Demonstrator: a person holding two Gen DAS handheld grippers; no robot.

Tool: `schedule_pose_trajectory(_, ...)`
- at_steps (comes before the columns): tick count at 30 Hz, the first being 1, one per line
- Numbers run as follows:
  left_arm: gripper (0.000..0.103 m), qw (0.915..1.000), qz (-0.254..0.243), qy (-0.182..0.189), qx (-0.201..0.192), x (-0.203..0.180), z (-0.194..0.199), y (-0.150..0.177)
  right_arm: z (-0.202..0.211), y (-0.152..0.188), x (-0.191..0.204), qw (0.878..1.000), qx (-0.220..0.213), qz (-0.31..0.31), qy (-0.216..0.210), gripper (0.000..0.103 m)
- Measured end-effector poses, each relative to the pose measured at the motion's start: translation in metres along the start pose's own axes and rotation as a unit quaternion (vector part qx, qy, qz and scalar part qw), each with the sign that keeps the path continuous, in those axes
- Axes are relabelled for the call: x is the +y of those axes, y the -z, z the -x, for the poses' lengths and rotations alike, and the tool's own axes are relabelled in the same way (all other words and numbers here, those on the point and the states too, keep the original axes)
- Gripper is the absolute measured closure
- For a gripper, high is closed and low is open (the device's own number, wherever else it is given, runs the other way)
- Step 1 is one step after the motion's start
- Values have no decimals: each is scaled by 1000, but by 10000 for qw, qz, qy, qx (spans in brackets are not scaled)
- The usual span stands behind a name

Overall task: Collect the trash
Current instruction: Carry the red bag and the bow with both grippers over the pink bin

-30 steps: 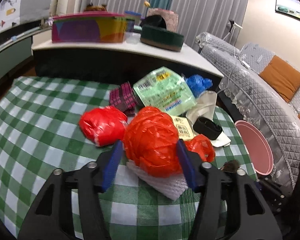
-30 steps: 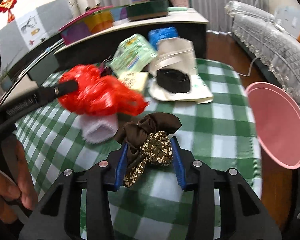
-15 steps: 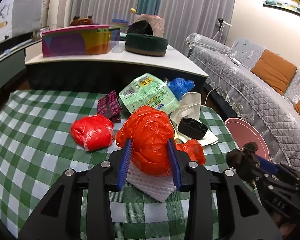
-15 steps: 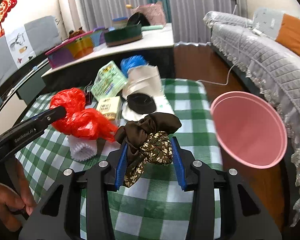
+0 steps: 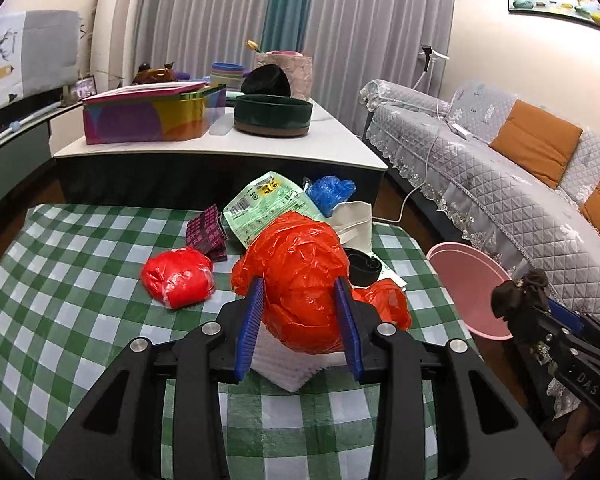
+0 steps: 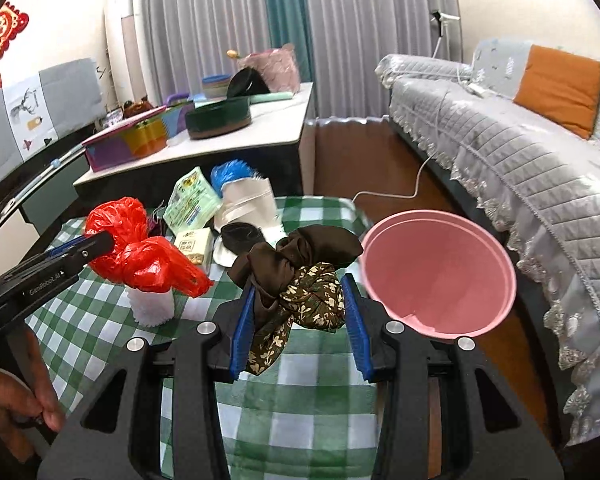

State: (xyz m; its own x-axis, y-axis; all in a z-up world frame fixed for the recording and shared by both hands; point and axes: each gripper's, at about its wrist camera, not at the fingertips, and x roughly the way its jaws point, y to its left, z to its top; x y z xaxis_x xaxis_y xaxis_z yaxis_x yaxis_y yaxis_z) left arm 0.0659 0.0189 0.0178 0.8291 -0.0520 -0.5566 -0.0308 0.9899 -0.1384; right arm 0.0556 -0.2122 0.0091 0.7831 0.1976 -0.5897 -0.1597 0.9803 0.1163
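My left gripper (image 5: 300, 312) is shut on a crumpled red plastic bag (image 5: 300, 276), with white foam wrap (image 5: 288, 364) hanging under it, lifted above the green checked table (image 5: 80, 312). In the right wrist view the same red plastic bag (image 6: 140, 256) and foam wrap (image 6: 154, 304) hang at the left in the left gripper (image 6: 100, 246). My right gripper (image 6: 298, 304) is shut on a brown floral cloth bundle (image 6: 296, 276), held just left of the pink bucket (image 6: 436, 272). The pink bucket (image 5: 468, 288) stands off the table's right edge.
A smaller red bag (image 5: 178, 276), a maroon packet (image 5: 206, 232), a green wrapper (image 5: 260, 208), a blue bag (image 5: 330, 192), a white bag (image 5: 356, 220) and a black ring (image 5: 362, 266) lie on the table. A counter (image 5: 220, 148) stands behind, a grey sofa (image 5: 500, 184) to the right.
The left gripper's jaws closed on the red bag and lifted it with the foam wrap. The right gripper carried the cloth bundle up and toward the pink bucket.
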Motion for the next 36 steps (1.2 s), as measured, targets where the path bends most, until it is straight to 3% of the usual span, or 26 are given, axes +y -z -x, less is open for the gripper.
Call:
schedule_pose_trajectory(19,68,9995,-227,112,-200,-26,23,-6,49,-45,-44,9996,-241,-142,29,61)
schedule_pose_trajectory(36,68,9987,-431,188,-208,-61,21,-28,38,-114,-100,9991,-425,71,64,61)
